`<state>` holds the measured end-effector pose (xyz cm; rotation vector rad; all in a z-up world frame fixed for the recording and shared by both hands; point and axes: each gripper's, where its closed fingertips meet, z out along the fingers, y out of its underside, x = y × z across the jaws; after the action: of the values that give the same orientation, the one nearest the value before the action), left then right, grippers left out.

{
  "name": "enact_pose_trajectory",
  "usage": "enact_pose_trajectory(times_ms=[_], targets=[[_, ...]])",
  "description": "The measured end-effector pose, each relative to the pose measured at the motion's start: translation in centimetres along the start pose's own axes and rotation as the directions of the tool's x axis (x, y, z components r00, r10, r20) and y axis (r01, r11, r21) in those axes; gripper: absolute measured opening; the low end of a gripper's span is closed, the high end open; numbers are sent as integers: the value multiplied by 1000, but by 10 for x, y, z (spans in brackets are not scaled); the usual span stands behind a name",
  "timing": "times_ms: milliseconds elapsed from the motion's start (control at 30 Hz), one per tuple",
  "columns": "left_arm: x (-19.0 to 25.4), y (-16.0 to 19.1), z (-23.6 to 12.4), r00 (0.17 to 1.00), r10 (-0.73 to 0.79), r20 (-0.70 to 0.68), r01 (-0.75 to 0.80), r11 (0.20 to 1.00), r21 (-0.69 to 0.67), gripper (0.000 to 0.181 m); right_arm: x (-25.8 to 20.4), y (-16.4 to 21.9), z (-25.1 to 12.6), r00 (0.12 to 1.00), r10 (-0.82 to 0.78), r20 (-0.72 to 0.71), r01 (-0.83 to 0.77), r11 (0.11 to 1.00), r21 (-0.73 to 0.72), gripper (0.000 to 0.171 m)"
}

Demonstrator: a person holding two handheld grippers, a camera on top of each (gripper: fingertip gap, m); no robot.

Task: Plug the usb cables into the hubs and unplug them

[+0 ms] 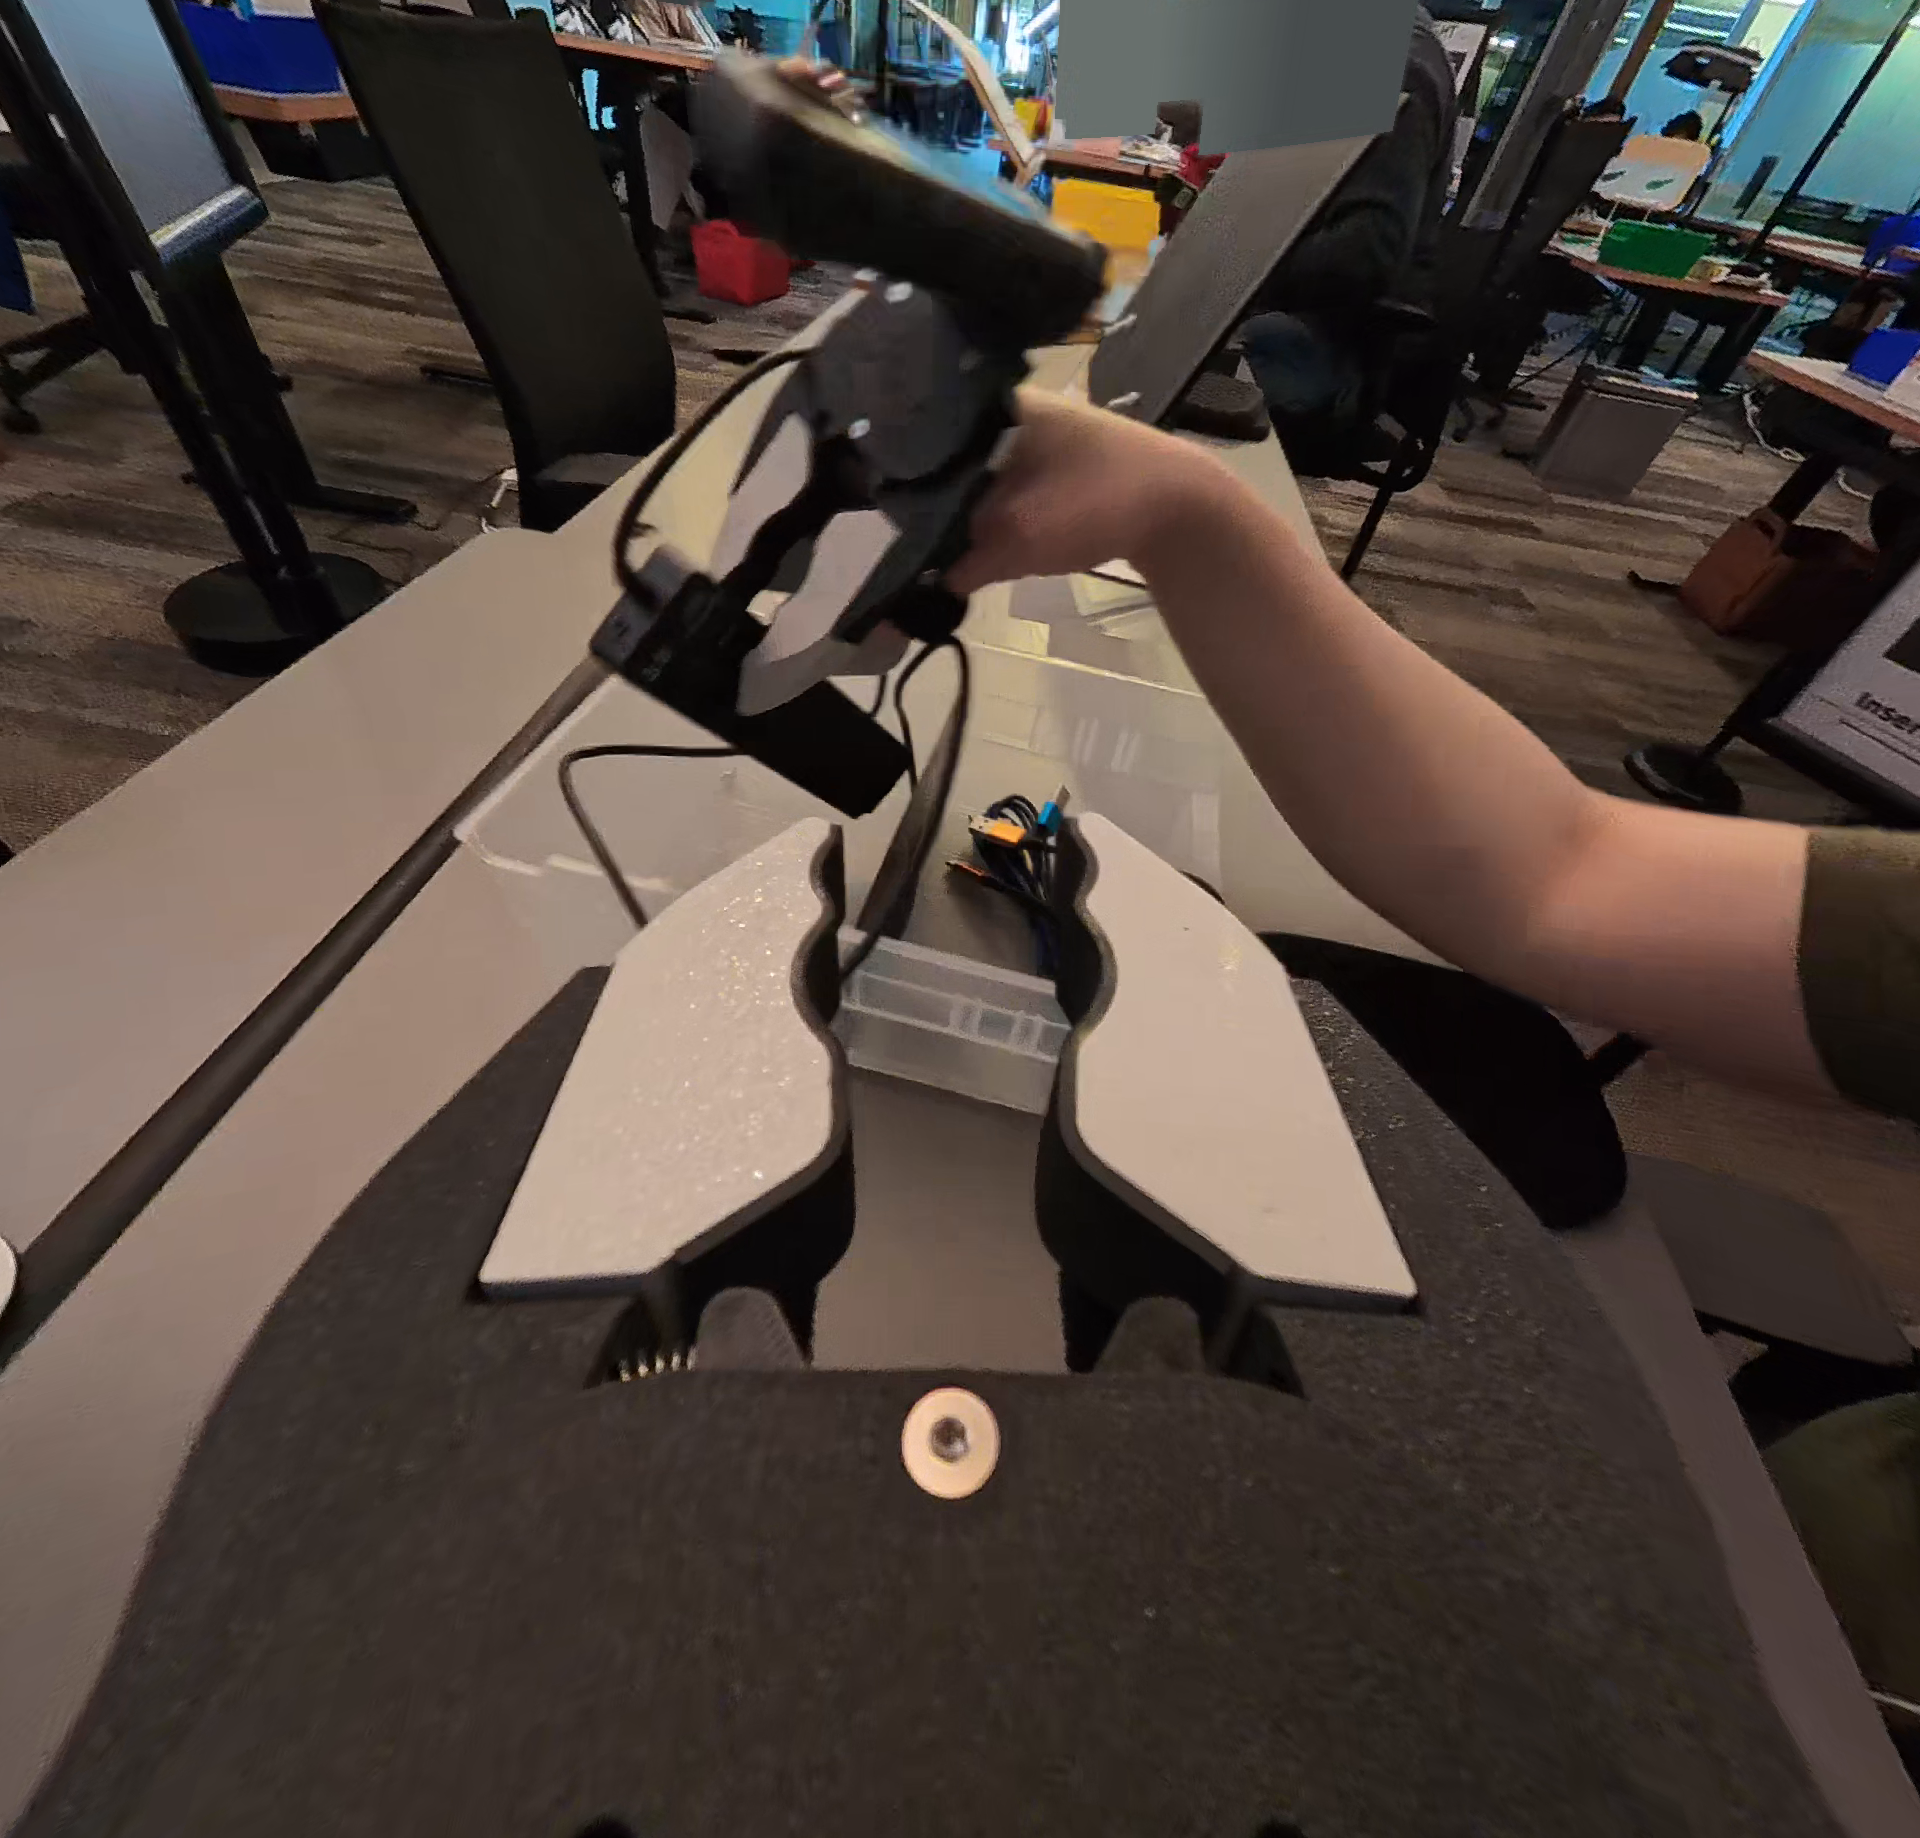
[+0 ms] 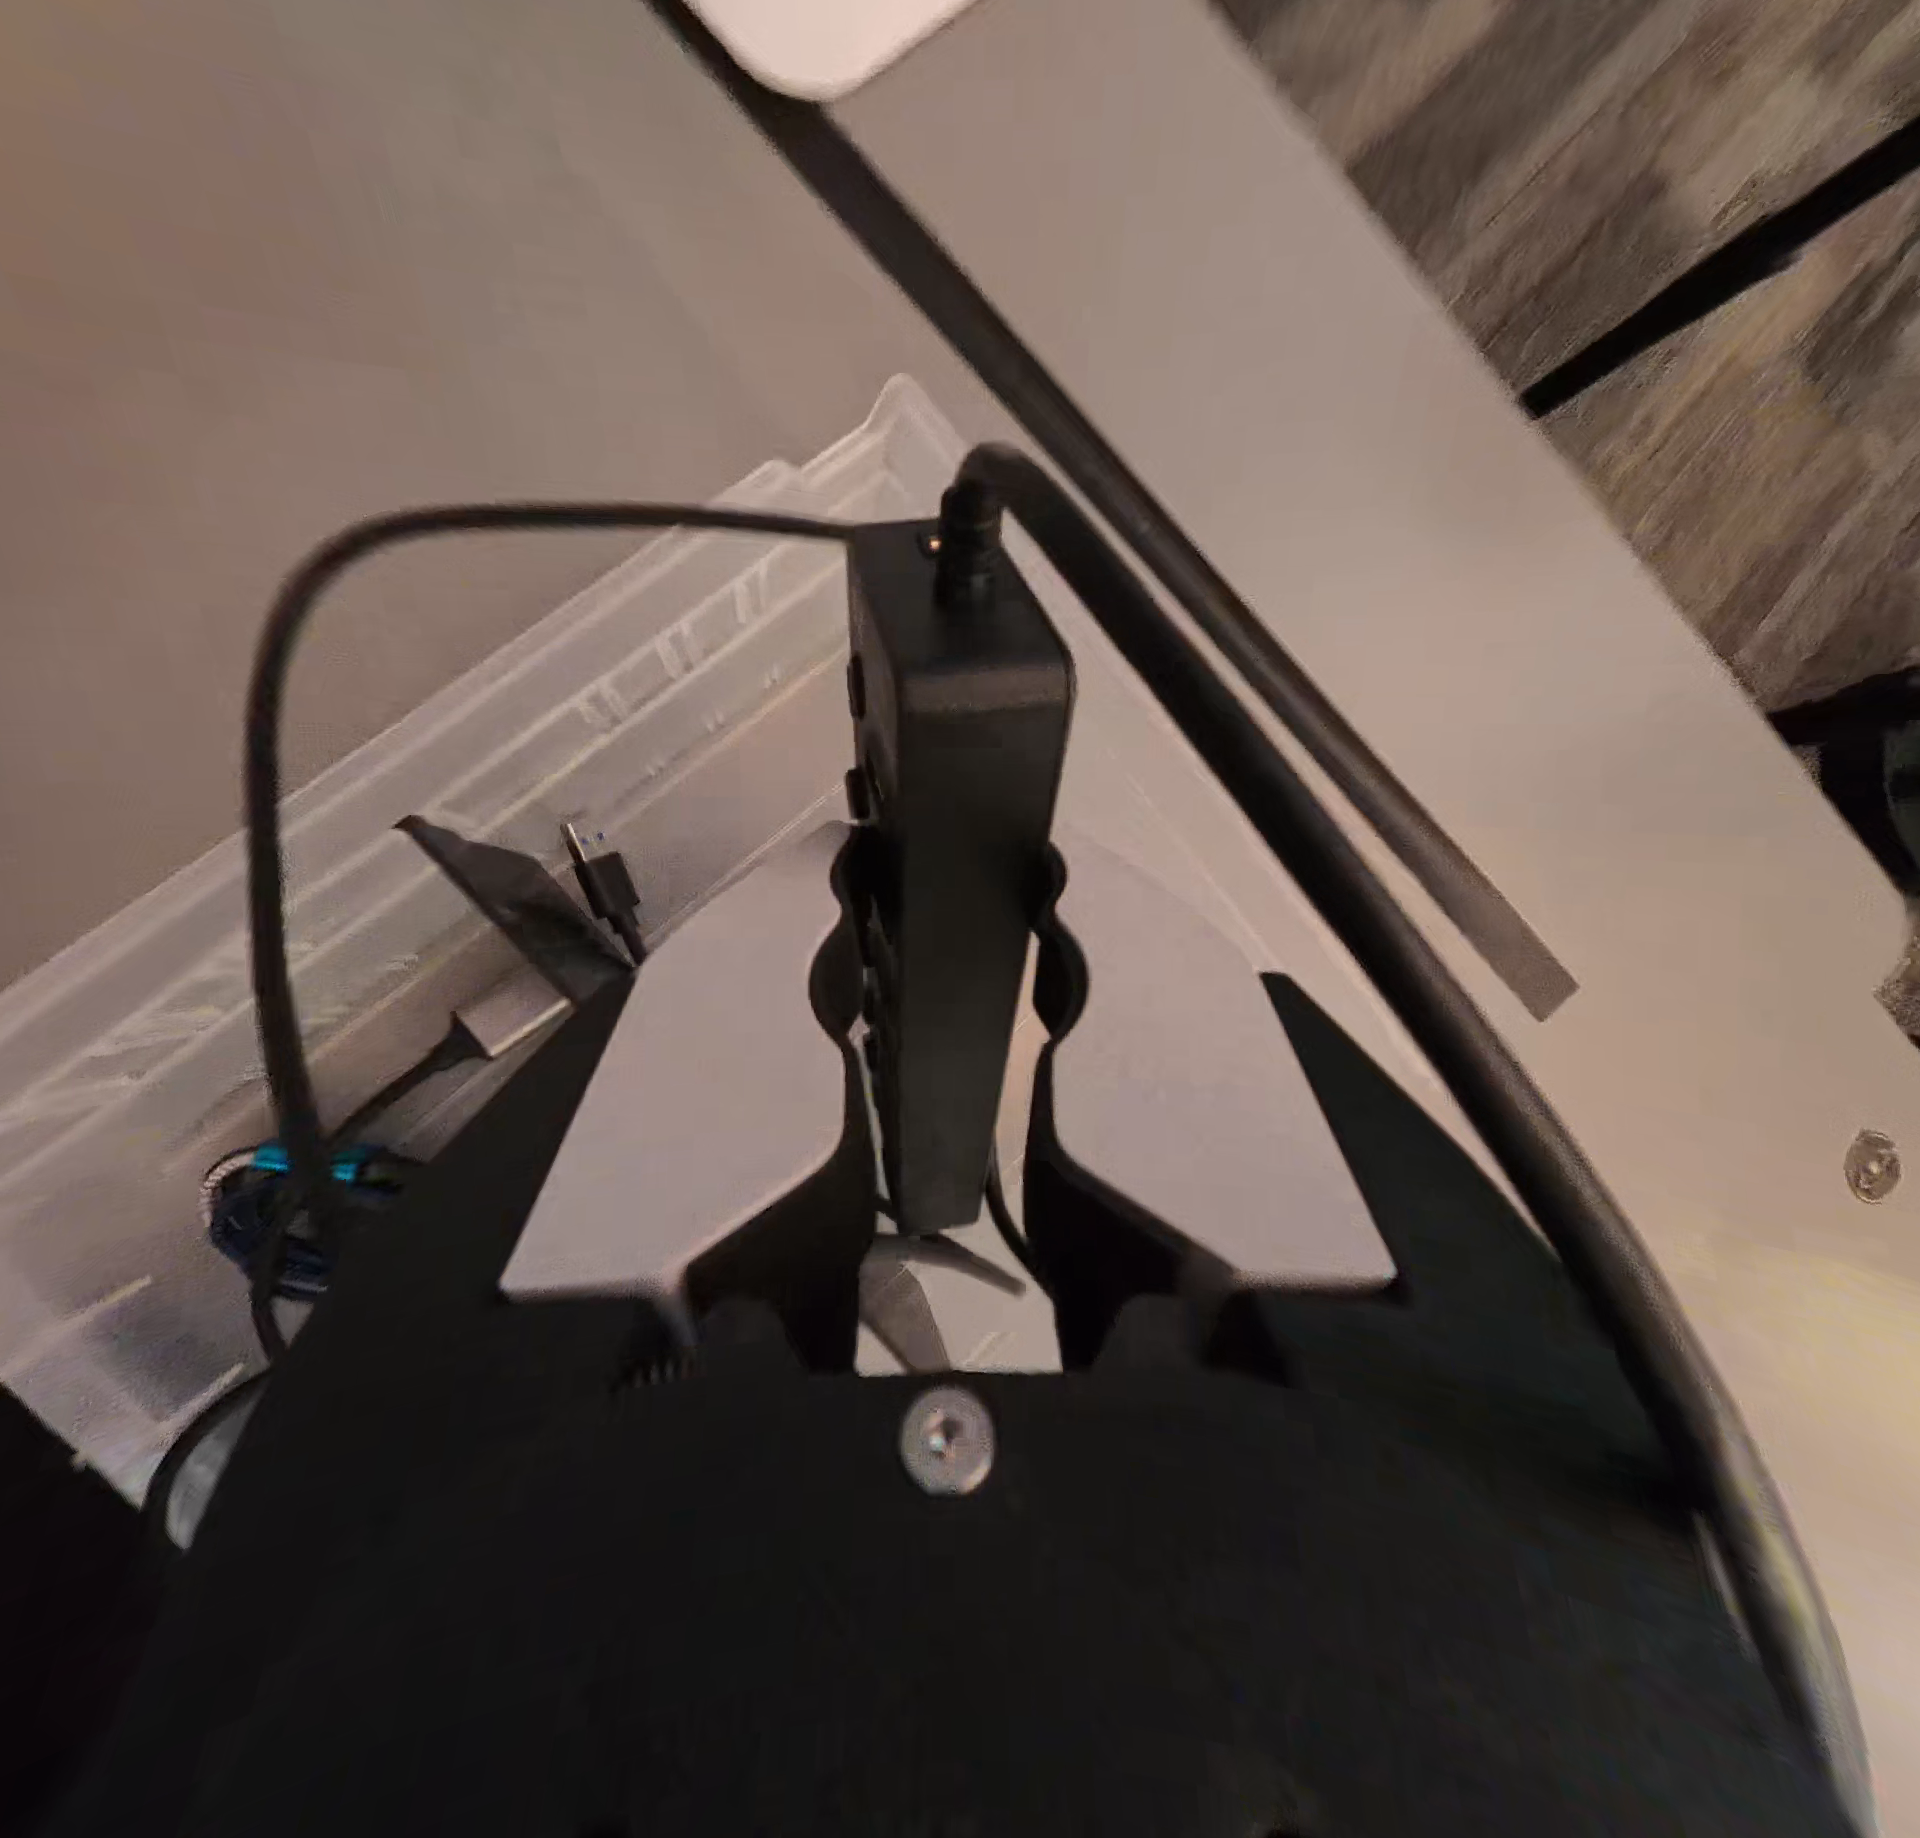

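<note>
the right gripper (image 2: 951,941) has its jaws closed on a black usb hub (image 2: 961,853), and it holds the hub in the air above the grey counter (image 2: 416,230). in the right wrist view the hub points toward 12 o'clock, and a black cable (image 2: 270,749) leaves its far end and curves down toward 7 o'clock. in the left wrist view the same gripper shows at 11 o'clock, held by a hand (image 1: 1070,489), with the hub (image 1: 748,692) tilted between its fingers. the left gripper (image 1: 951,915) has its jaws open and grips nothing; it hovers just before a clear plastic bin (image 1: 951,1025) that stands on the counter. a bundle of usb cables (image 1: 1023,838) with blue and orange plugs lies in the bin, at 12 o'clock from the left jaws. in the right wrist view a loose black usb plug (image 2: 597,874) lies in the bin at 9 o'clock from the hub. black office chairs (image 1: 499,219) stand on the floor behind the counter.
</note>
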<state>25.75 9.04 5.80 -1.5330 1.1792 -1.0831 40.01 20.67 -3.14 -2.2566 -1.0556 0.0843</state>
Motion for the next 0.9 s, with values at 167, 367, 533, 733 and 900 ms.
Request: enact_pose_trajectory(times_ms=[167, 367, 533, 733, 900], targets=[[12, 17, -13, 998, -26, -56, 26, 1000, 11, 35, -1, 22, 39, 994, -75, 75, 92, 962, -257, 30], [14, 34, -14, 992, -67, -103, 60, 996, -73, 35, -1, 48, 54, 988, -47, 145, 104, 904, -415, 31], [12, 28, -19, 994, -55, -91, 49, 997, -61, 35, -8, 55, 67, 978, -87, 189, 170, 856, -488, 31], [14, 29, -23, 994, -62, -86, 55, 995, -81, 35, -16, 70, 83, 972, -80, 220, 200, 774, -601, 32], [18, 30, -26, 991, -84, -101, 75, 993, -88, 33, -9, 77, 78, 985, -28, 168, 130, 760, -636, 33]])
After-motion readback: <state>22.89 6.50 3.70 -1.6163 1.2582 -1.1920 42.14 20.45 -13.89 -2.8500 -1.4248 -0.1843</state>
